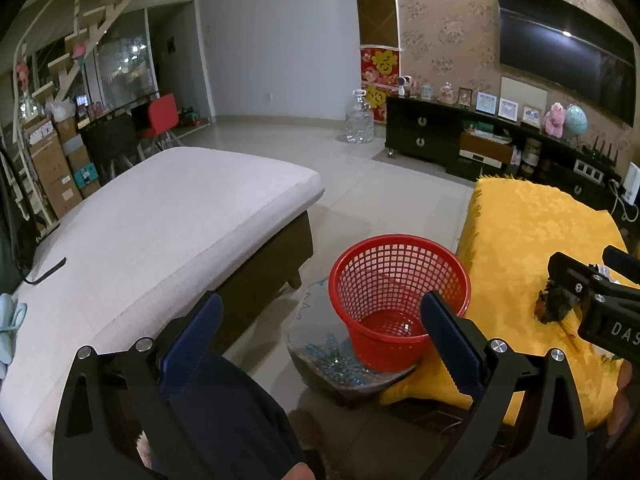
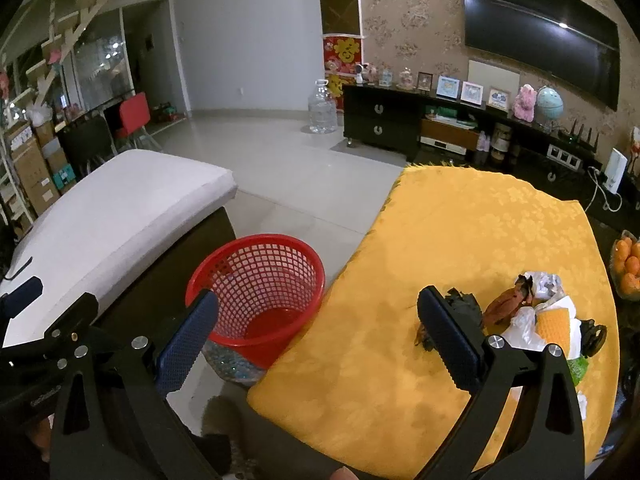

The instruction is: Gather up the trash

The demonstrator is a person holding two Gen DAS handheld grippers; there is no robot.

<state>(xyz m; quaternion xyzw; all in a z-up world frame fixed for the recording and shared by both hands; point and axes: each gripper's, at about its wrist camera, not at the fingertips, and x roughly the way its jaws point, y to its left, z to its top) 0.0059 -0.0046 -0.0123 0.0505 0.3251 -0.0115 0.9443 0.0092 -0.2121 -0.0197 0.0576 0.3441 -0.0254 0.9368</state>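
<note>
A loose heap of crumpled white wrappers and dark peel lies on the yellow-clothed counter, beside an empty red mesh basket. Both grippers' fingers gape apart, empty. Likely light, soft; pinch a bunched edge.

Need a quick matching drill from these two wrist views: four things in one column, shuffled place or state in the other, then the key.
Things:
1. red basket
2. trash pile
3. left gripper
4. water jug

Places or states:
A. on the yellow tablecloth, near its right side
B. jaws apart, holding nothing
C. on the floor beside the table, nothing visible inside
D. on the floor near the black TV cabinet

Pairs: 1-C, 2-A, 3-B, 4-D
</note>
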